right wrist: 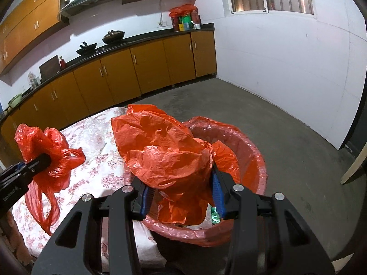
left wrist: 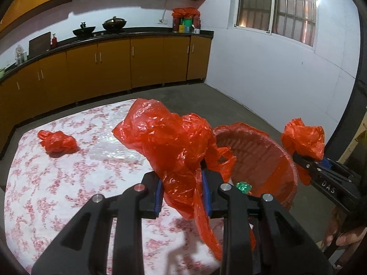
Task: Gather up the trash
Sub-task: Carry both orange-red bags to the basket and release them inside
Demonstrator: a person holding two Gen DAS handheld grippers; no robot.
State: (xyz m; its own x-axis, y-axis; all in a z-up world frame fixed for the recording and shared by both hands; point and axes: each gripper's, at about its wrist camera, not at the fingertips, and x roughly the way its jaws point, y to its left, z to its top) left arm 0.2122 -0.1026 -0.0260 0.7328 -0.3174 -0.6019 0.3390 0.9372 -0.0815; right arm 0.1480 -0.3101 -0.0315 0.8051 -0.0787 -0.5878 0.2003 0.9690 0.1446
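The red bag [right wrist: 165, 151] in the right gripper [right wrist: 181, 197] hides most of the bin's [right wrist: 250, 146] inside; the green wrapper [right wrist: 214, 216] peeks out at five o'clock, its shape unclear

Red plastic bags [left wrist: 169, 137], pink-flowered white tablecloth [left wrist: 57, 183], red-lined bin [right wrist: 247, 151].

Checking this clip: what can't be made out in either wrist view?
- Bin contents: right view, the held red bag hides most.
- Right claw tips: left view, buried in its bag.
- Table near edge: left view, the left claw blocks it.
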